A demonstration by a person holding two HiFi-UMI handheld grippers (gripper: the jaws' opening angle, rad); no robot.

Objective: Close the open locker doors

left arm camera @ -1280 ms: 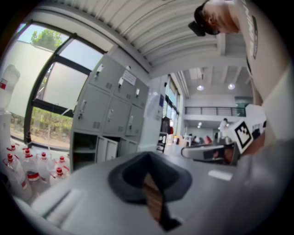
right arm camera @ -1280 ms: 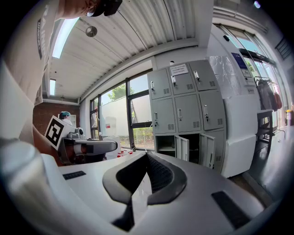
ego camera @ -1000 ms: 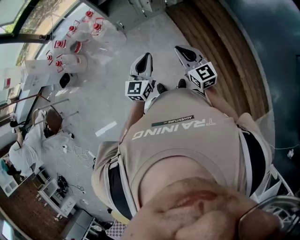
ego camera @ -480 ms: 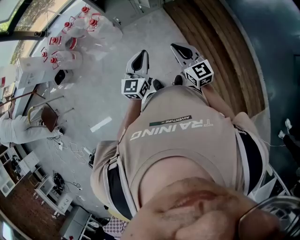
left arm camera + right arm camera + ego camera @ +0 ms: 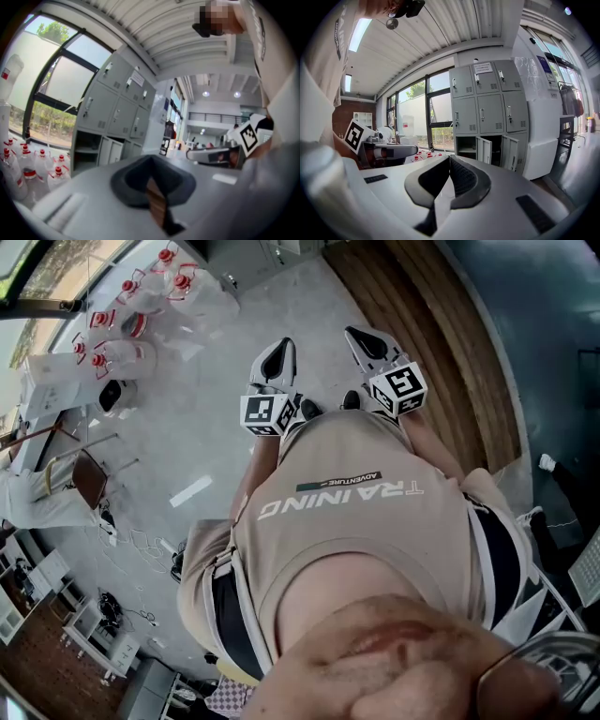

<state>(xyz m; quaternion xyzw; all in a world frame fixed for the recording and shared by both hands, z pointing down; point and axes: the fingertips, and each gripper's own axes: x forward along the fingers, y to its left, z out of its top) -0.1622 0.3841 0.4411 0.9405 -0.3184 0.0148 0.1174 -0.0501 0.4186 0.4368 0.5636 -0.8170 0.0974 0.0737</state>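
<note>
Doors (image 5: 483, 149) of thin grey sheet metal stand open on the bottom row of the lockers (image 5: 487, 108), two of them side by side, each swung out towards the room. The rows above look shut. By my judgement such doors are light and stiff and turn freely on their hinges. They may rattle or bounce back if shoved, so a steady push on the outer face near the free edge, away from the hinge, should serve better than any grip.

Left tongs (image 5: 274, 360) are held in front of the person's chest, well short of the lockers, with the jaws drawn together and nothing between them. Right tongs (image 5: 367, 341) sit just beside them, also closed and empty, and point towards the lockers' open bottom row.

Bottles (image 5: 28, 164) with red caps stand clustered on the floor (image 5: 216, 399) left of the lockers, under the window (image 5: 440, 112). They lie off the straight path but near the leftmost open compartment. Between the person and the lockers the grey floor shows nothing in the way. A white pillar (image 5: 534, 117) stands right of the lockers, touching or nearly so. It should not hinder the doors, since they swing out in front of it.
</note>
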